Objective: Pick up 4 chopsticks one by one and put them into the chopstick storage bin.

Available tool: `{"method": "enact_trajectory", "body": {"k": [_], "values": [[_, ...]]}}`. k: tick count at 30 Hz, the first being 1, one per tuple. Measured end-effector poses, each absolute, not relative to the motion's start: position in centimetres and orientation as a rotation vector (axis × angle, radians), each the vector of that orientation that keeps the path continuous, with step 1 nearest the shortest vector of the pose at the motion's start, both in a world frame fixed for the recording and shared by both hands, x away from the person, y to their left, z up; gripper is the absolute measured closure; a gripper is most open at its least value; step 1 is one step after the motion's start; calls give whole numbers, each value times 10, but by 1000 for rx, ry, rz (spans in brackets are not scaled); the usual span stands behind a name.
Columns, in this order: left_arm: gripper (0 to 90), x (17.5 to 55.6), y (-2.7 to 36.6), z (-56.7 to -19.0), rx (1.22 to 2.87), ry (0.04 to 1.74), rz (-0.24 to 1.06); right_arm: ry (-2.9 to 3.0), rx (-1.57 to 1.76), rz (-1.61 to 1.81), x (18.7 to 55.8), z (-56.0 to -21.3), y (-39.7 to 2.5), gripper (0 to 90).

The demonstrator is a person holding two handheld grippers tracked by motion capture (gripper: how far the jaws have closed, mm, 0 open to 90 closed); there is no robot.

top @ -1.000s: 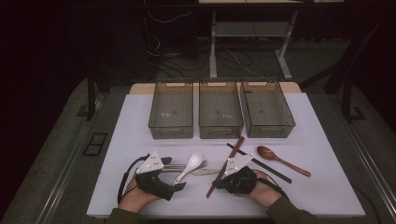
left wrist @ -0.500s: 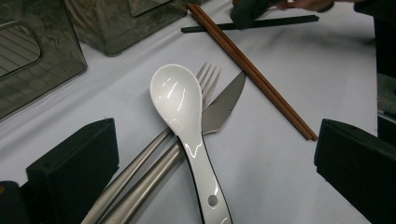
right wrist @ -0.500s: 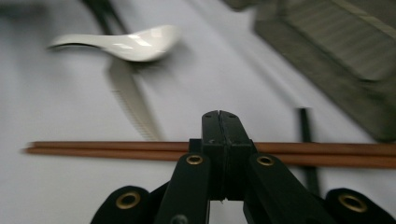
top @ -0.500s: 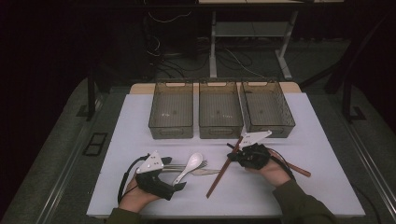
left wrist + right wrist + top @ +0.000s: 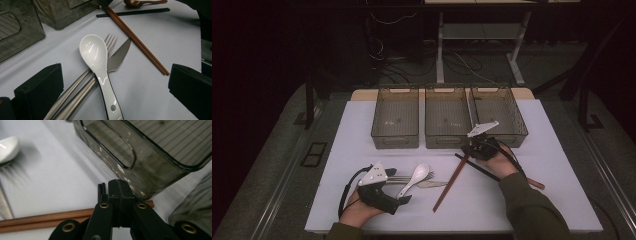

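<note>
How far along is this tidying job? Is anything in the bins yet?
Nothing sorted yet: the three bins look empty. In hand: the shut right gripper sits at the top end of the brown chopsticks; the open left gripper faces the white spoon. Left on the table: fork, knife, black chopsticks, wooden spoon.

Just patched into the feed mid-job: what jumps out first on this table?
Three smoky see-through bins stand in a row at the far side of the white table. Near the front, a white spoon lies across a fork and a knife, right before the open left gripper. The right gripper, jaws pressed shut, hovers just before the bins, above the far end of the brown chopsticks.
</note>
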State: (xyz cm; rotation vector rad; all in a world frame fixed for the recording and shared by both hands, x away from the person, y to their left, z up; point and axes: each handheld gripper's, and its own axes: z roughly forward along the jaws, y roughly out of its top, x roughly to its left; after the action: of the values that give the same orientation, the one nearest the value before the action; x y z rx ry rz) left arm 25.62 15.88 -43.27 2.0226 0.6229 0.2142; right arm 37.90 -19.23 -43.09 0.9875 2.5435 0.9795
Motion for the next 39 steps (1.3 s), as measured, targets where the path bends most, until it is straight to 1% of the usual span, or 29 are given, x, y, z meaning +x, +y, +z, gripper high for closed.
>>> {"method": "enact_trajectory", "body": {"k": [12,33,36,39], "values": [[0,256,158,-433,2024,621,211,2559,998,930,385,-441,-195,890],[0,256,156,-434,2033,618,208,2574,998,895,371,-438,-223,888],[0,256,157,-434,2034,619,207,2579,974,942,369,-434,-222,848],[0,256,157,-434,2036,620,206,2630,896,1001,364,-426,-218,760]]}}
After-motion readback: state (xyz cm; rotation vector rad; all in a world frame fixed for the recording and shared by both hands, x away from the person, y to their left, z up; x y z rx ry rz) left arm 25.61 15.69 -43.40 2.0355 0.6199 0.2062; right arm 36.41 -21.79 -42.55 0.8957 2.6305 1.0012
